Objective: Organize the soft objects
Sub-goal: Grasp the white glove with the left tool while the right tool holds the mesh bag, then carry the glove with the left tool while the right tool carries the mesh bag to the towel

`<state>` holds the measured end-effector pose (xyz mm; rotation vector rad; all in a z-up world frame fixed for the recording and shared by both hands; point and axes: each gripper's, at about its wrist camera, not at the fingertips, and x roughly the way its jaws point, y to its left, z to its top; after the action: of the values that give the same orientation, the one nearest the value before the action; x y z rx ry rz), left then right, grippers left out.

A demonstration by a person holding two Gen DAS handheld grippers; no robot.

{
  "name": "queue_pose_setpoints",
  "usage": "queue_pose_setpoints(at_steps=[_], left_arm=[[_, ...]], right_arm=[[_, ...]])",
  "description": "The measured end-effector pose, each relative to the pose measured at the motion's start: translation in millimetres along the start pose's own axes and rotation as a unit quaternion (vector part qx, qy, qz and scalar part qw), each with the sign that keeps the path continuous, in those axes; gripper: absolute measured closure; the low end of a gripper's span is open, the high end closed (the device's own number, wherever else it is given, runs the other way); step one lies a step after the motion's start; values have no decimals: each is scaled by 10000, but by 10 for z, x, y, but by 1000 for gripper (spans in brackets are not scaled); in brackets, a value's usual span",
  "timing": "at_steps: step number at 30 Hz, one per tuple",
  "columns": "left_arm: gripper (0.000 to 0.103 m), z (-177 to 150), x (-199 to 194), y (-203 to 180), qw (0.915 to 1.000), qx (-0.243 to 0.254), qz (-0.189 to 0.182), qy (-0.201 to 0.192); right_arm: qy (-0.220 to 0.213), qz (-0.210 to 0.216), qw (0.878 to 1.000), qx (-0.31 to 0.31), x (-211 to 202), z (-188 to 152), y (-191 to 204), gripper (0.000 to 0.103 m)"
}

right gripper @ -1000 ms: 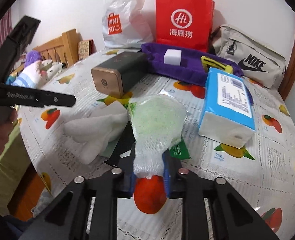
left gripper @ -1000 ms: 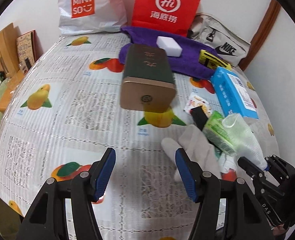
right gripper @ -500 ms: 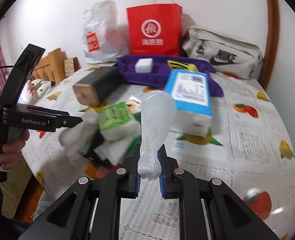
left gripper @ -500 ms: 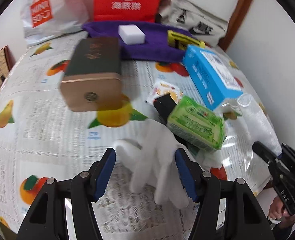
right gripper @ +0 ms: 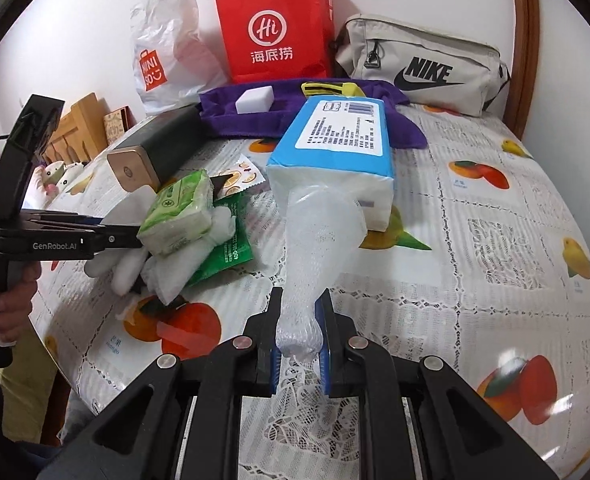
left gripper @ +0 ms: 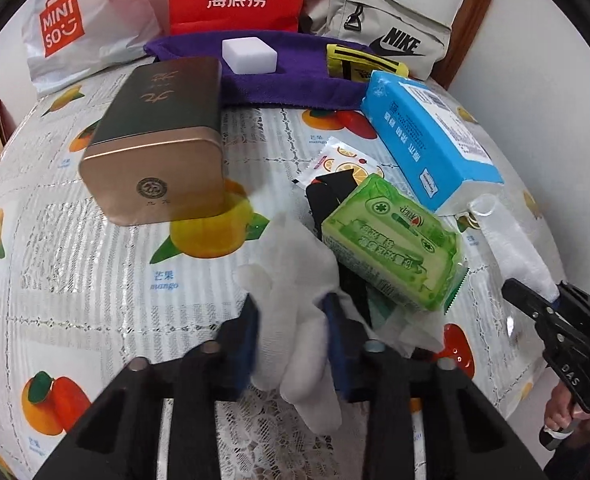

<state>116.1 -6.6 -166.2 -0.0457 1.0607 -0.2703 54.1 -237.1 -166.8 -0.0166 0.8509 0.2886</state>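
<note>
A white glove (left gripper: 295,272) lies on the fruit-print tablecloth, partly under a green tissue pack (left gripper: 391,240). My left gripper (left gripper: 291,308) has its jaws closing, and both blue pads press the glove's sides. Seen from the right wrist, the left gripper (right gripper: 123,236) reaches in from the left, just above the glove (right gripper: 123,268). My right gripper (right gripper: 299,300) is shut on the narrow end of a white foam net sleeve (right gripper: 319,240), held just above the cloth in front of a blue tissue pack (right gripper: 335,140).
A dark tin with a gold end (left gripper: 155,140) lies left of the pile. A purple cloth (left gripper: 287,80) at the back carries a white block (left gripper: 249,56). Behind stand a red paper bag (right gripper: 275,32), a white plastic bag (right gripper: 167,48) and a grey pouch (right gripper: 423,68).
The left gripper came forward and down over the glove, and its jaws went from wide apart to pinching it. The right gripper carried the foam net off the green pack toward the right.
</note>
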Motion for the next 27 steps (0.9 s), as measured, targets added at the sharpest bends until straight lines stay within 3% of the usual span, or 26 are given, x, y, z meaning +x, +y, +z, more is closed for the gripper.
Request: queue_pose_setpoints(at_steps=[10, 27], left_arm=[[88, -78, -295, 268, 9992, -289, 46, -279], [90, -1, -846, 417, 9952, -492, 162, -836]], right_arm=[[142, -76, 9998, 78, 60, -42, 30, 88], [16, -242, 9996, 175, -171, 120, 28, 89]])
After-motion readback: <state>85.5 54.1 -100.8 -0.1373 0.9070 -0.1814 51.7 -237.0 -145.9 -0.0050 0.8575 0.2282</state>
